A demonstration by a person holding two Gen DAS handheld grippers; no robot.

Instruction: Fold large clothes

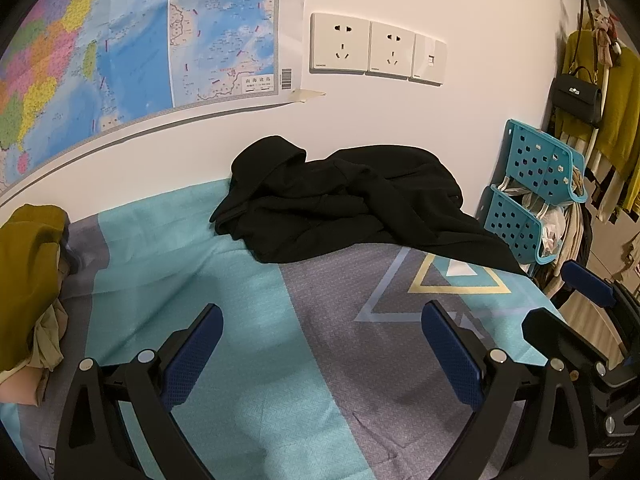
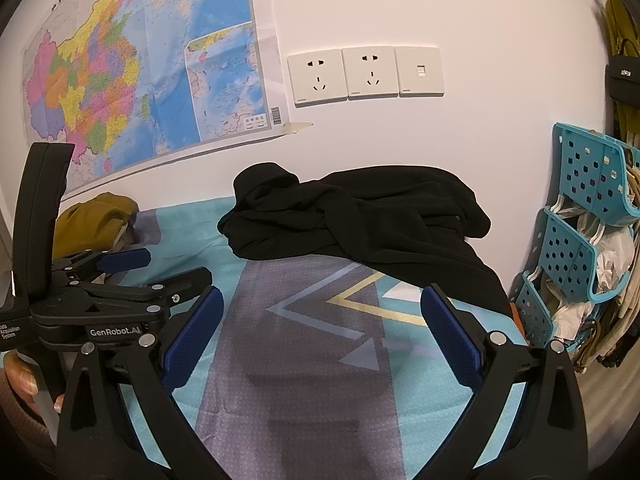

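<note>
A crumpled black garment (image 1: pixel 344 200) lies in a heap on the bed against the wall; it also shows in the right wrist view (image 2: pixel 360 216). My left gripper (image 1: pixel 322 320) is open and empty, hovering over the bedsheet well short of the garment. My right gripper (image 2: pixel 322 304) is open and empty, also over the sheet in front of the garment. The right gripper's blue fingers (image 1: pixel 588 284) show at the right edge of the left wrist view. The left gripper shows at the left of the right wrist view (image 2: pixel 156 268), open.
The bed has a teal and grey patterned sheet (image 1: pixel 248 280). A mustard garment pile (image 1: pixel 28 264) lies at the bed's left. A blue perforated rack (image 1: pixel 536 184) with bags stands at the right. Wall sockets (image 1: pixel 376 46) and a map (image 1: pixel 120 40) are on the wall.
</note>
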